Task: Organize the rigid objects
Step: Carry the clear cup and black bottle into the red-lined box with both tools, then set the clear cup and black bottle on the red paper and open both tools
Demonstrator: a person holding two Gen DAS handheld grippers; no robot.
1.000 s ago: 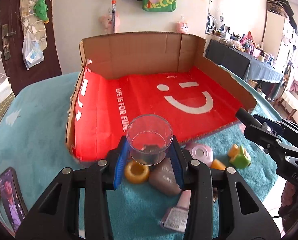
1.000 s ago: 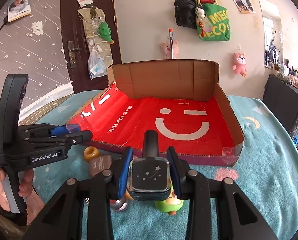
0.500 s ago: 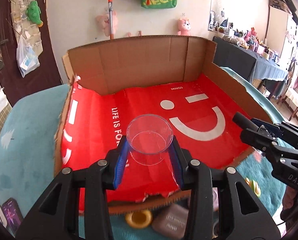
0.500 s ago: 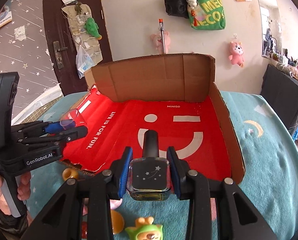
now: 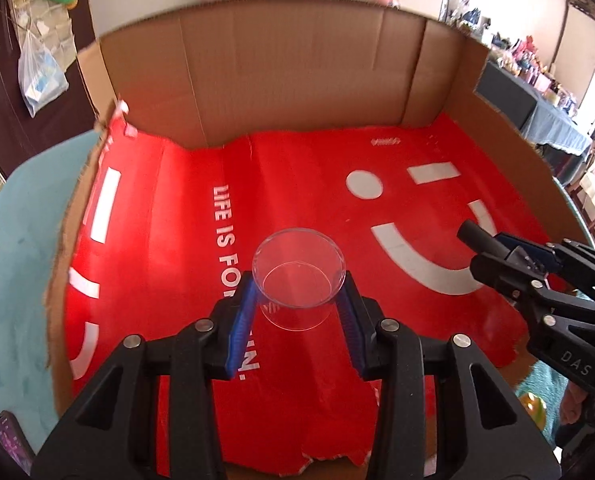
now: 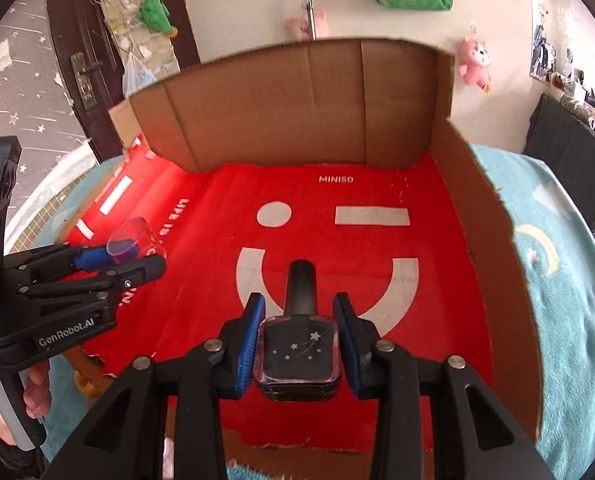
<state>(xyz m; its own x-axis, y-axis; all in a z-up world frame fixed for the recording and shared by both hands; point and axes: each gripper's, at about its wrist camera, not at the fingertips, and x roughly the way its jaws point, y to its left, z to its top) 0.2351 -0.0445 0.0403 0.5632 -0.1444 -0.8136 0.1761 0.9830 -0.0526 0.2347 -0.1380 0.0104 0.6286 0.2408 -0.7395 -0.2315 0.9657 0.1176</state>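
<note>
Cup (image 5: 299, 276), clear and upright, sits clamped between the blue pads of the left gripper (image 5: 297, 312), over the left half of the red-lined box (image 5: 281, 72), above the white lettering. Right gripper (image 6: 299, 338) is closed on a dark nail-polish bottle (image 6: 297, 356), cap pointing far, over the near middle of the box by the white smile. Teal cloth (image 6: 557, 320) lies under the box.

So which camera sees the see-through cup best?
The left wrist view: the cup sits centred between the left tool, rim and base showing. The right wrist view shows it small, at the side.
</note>
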